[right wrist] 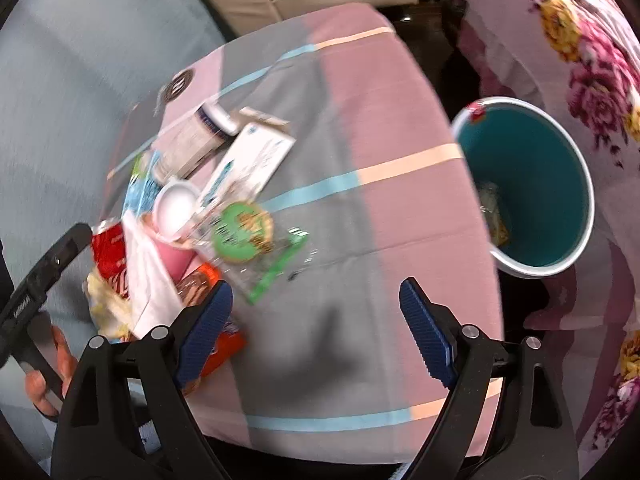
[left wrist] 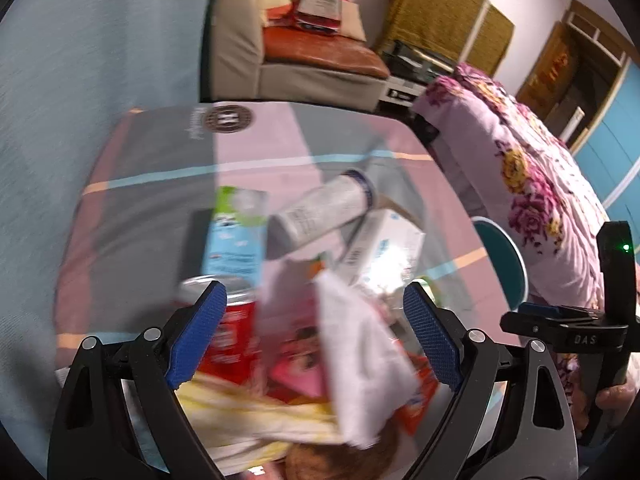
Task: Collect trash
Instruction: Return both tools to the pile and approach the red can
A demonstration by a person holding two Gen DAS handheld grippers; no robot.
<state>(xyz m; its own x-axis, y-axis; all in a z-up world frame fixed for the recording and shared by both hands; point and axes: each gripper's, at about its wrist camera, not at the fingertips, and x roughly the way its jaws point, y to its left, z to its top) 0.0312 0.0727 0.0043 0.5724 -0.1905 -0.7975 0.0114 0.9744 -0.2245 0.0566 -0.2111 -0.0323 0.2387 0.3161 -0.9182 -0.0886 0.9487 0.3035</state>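
Note:
A heap of trash lies on the pink and grey tablecloth (right wrist: 360, 100): a red can (left wrist: 232, 332), a white tissue (left wrist: 360, 360), a blue and green carton (left wrist: 236, 240), a white bottle (left wrist: 320, 212) and a white box (left wrist: 384, 248). My left gripper (left wrist: 314, 336) hangs open just above this heap, and its pads press on nothing. The right gripper (right wrist: 316, 332) stands open over bare cloth, to the right of the heap. There I also see a clear green packet (right wrist: 244, 232), a pink cup (right wrist: 176, 208) and the red can (right wrist: 112, 256). Both views are blurred.
A teal bin (right wrist: 532, 184) with a white rim stands off the table's right edge, with a crumpled wrapper (right wrist: 494, 216) at its bottom. A floral bedspread (right wrist: 592, 80) lies beyond it. A beige sofa (left wrist: 240, 40) is behind the table. A hand (right wrist: 48, 376) holds the left gripper's handle.

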